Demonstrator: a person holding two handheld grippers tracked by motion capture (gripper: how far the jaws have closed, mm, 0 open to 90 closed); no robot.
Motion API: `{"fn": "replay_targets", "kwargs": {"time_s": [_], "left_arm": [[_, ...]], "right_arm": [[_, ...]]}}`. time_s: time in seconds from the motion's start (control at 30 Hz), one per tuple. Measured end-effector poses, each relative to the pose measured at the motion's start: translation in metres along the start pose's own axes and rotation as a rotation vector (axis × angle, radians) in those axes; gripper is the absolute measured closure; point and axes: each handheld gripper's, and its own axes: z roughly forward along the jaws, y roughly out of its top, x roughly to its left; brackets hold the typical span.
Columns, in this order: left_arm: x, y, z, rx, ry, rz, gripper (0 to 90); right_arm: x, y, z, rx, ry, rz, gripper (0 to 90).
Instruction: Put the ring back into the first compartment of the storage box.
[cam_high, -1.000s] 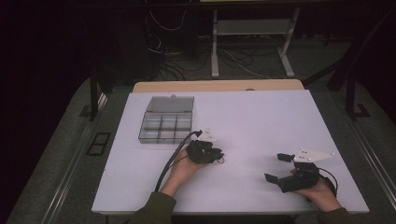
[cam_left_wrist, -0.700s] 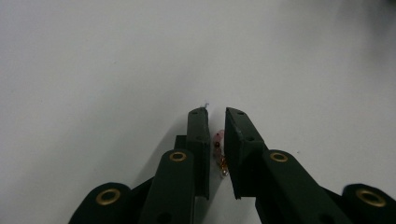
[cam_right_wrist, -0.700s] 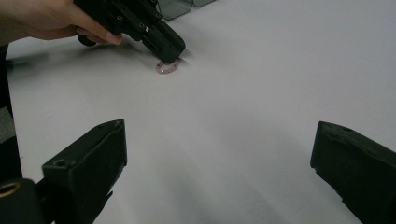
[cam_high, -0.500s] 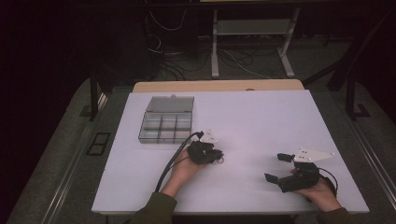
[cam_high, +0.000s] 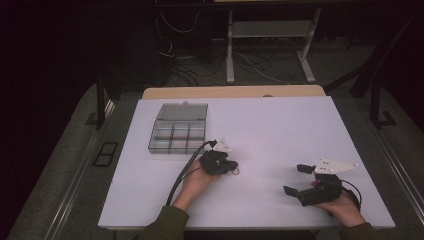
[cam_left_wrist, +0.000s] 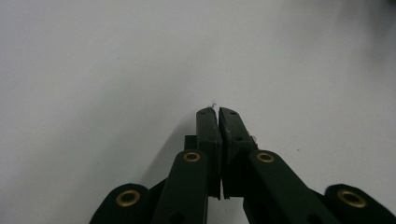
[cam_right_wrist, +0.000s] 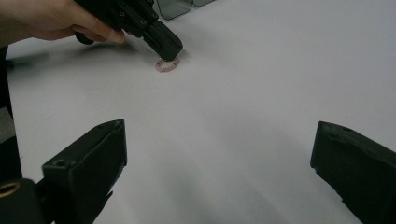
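Observation:
A small pale pink ring (cam_right_wrist: 166, 65) lies on the white table (cam_high: 280, 130), just right of the left hand in the high view. My left gripper (cam_high: 231, 166) points down at the ring, and its jaws have just been closing. They now meet on the ring's near edge. A pale speck shows at the closed tips of my left gripper (cam_left_wrist: 216, 111) in its own view. My right gripper (cam_high: 295, 179) rests in the hand at the front right, its jaws wide apart with nothing between them. In its own view my right gripper (cam_right_wrist: 219, 135) faces the left gripper (cam_right_wrist: 168, 49).
A clear plastic compartment box (cam_high: 178, 136) with its lid folded back stands on the table's left half, behind the left hand. A cable (cam_high: 182, 172) trails from the left gripper toward the front edge. Bare white tabletop lies between the two hands.
None of the hands has shifted in the high view. Any closing of the left jaws is too small to make out there.

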Motion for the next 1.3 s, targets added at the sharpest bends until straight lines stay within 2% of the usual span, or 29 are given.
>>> {"fn": "replay_targets", "kwargs": {"time_s": [0.17, 0.3, 0.67, 1.3], "left_arm": [[0.001, 0.001, -0.003, -0.012, 0.001, 0.000, 87.7], [0.001, 0.001, -0.007, -0.034, 0.001, -0.011, 87.7], [0.001, 0.004, -0.020, -0.092, -0.006, -0.009, 87.7], [0.004, 0.003, -0.044, -0.136, -0.024, 0.004, 87.6]], "right_arm": [[0.000, 0.000, 0.000, 0.000, 0.001, -0.002, 3.4], [0.000, 0.000, 0.000, 0.002, -0.001, 0.001, 3.4], [0.002, -0.002, 0.003, 0.005, 0.008, 0.000, 3.4], [0.004, -0.004, 0.009, 0.020, -0.008, 0.002, 3.4]]}}
